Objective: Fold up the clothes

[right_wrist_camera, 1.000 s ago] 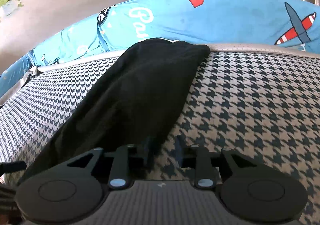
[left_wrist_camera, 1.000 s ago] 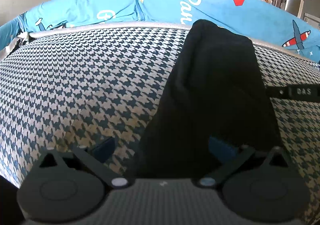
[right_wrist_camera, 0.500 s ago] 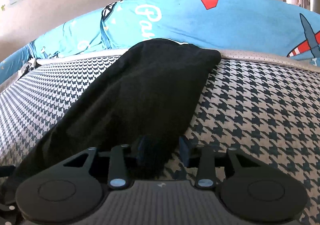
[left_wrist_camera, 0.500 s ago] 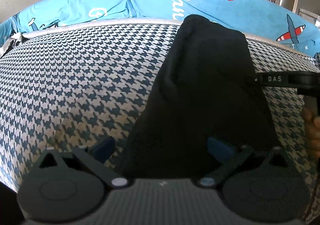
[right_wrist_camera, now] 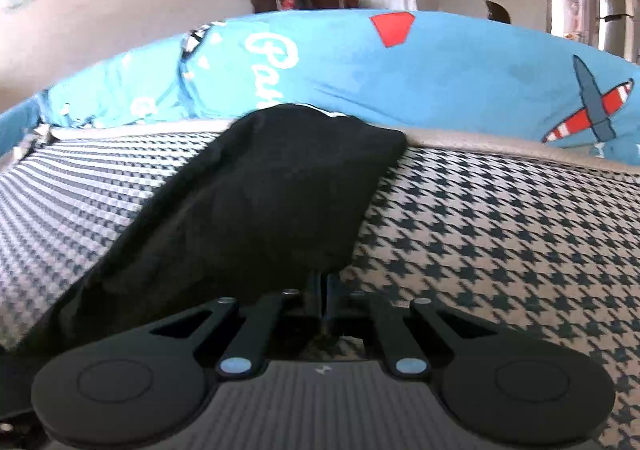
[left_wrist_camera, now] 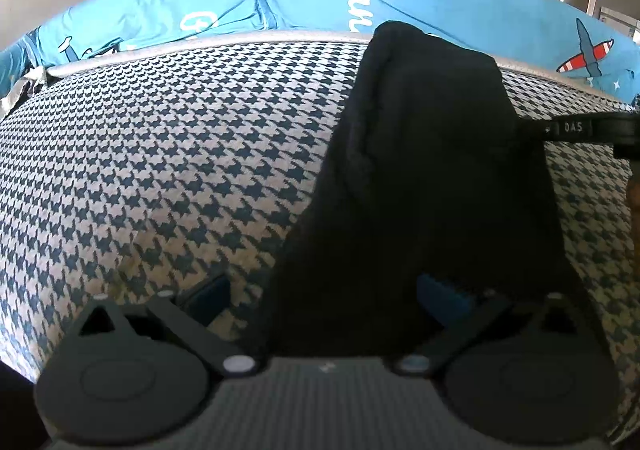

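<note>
A long black garment (left_wrist_camera: 424, 154) lies lengthwise on the houndstooth mattress (left_wrist_camera: 180, 154), its far end by the blue quilt. My left gripper (left_wrist_camera: 324, 294) is open, blue pads spread wide, with the garment's near end lying between them. In the right wrist view the same black garment (right_wrist_camera: 272, 202) runs from the far edge toward me. My right gripper (right_wrist_camera: 323, 286) is shut on its near right corner, fingers pressed together with the cloth pinched. The right gripper's body (left_wrist_camera: 592, 130) shows at the right edge of the left wrist view.
A blue quilt (right_wrist_camera: 440, 74) with planes and lettering is bunched along the far side of the mattress. A grey piped mattress edge (left_wrist_camera: 200, 44) runs under it. Beyond stand chairs, a white-clothed table and a doorway. Part of a hand (left_wrist_camera: 634, 194) shows at the right.
The right gripper's fingers have shut on the garment's near corner; they were apart before. The left gripper stays open, shifted only slightly over the near end.
</note>
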A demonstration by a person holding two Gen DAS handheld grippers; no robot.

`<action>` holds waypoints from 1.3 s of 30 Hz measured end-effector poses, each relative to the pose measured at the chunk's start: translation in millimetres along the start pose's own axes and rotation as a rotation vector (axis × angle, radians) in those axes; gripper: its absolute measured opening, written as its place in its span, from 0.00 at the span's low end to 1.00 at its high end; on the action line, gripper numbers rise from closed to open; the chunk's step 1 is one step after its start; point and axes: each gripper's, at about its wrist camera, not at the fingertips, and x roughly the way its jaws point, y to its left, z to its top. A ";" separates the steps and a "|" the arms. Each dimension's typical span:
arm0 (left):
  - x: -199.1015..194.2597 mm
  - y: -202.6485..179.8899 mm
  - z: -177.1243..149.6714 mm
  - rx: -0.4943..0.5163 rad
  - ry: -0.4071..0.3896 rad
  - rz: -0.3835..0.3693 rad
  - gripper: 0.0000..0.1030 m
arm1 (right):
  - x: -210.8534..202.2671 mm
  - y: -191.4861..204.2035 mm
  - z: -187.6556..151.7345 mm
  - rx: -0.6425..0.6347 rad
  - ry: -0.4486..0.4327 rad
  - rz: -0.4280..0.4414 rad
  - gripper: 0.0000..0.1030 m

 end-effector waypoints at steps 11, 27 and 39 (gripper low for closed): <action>-6.7 16.3 -2.5 -0.020 0.011 0.077 1.00 | -32.9 -23.4 0.1 0.126 0.014 0.001 0.00; -9.6 36.5 -0.3 -0.120 -0.002 0.129 1.00 | -134.6 26.6 -71.1 0.085 0.052 0.239 0.22; -9.2 38.9 0.4 -0.146 -0.003 0.115 1.00 | -161.9 52.5 -107.8 -0.043 0.095 0.232 0.28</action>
